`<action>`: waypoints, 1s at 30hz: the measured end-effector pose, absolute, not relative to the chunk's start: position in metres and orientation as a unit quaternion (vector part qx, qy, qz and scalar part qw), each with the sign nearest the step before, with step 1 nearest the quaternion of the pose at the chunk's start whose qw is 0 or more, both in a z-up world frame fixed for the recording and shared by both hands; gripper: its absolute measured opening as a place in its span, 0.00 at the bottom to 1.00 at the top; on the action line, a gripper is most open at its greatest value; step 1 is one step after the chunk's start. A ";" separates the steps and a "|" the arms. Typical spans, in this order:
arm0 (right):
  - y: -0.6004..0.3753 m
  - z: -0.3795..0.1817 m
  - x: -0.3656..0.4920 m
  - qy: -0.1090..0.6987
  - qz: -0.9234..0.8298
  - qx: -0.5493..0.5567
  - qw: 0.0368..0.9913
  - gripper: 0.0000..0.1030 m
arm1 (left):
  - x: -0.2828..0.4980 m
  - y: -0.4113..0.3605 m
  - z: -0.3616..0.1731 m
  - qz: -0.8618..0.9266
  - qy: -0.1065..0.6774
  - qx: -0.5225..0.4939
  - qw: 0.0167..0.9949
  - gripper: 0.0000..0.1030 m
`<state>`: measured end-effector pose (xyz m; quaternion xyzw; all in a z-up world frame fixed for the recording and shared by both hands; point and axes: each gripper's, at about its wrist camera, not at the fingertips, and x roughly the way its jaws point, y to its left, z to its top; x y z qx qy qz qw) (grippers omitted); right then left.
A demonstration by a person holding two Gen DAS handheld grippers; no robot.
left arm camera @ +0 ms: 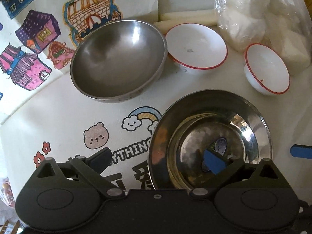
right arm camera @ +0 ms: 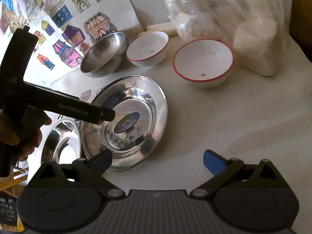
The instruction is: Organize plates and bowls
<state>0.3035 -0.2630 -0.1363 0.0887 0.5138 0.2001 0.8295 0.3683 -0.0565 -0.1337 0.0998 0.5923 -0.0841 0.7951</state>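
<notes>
Steel plate (right arm camera: 126,124) lies on the bench (right arm camera: 224,126), a second plate (right arm camera: 60,142) just beside it. Left gripper (left arm camera: 159,159) hangs over its rim, jaws spread, one each side. Right gripper (right arm camera: 158,160) hovers nearby, jaws wide, gripping nothing.

A mirror-polished steel plate (right arm camera: 124,124) is seen near the table's front edge, a glossy oval sticker (right arm camera: 127,123) fixed at its centre, with a second shiny steel plate (right arm camera: 60,142) beside it. Farther back, a steel bowl (left arm camera: 119,60) with a duller, brushed sheen is set beside two smooth, glossy white bowls, one larger (left arm camera: 197,45) and one smaller (left arm camera: 267,69), each rimmed in red. The table (right arm camera: 234,120) is covered in a matt white printed cloth. Crinkled clear plastic wrap (right arm camera: 224,19) is seen at the back corner.
</notes>
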 end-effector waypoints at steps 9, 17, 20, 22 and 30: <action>-0.260 -0.141 0.307 0.524 0.210 0.103 0.819 0.62 | 0.367 -0.054 -0.131 -0.124 0.594 0.046 0.793 0.63; -0.261 -0.146 0.308 0.530 0.206 0.128 0.812 0.40 | 0.367 -0.040 -0.128 -0.128 0.595 -0.006 0.793 0.29; -0.265 -0.147 0.309 0.532 0.193 0.135 0.813 0.29 | 0.362 -0.039 -0.126 -0.123 0.591 -0.013 0.797 0.28; -0.269 -0.148 0.308 0.534 0.183 0.143 0.813 0.27 | 0.359 -0.037 -0.125 -0.124 0.592 -0.024 0.796 0.23; -0.280 -0.137 0.297 0.527 0.155 0.153 0.821 0.24 | 0.343 -0.032 -0.116 -0.141 0.582 -0.053 0.799 0.19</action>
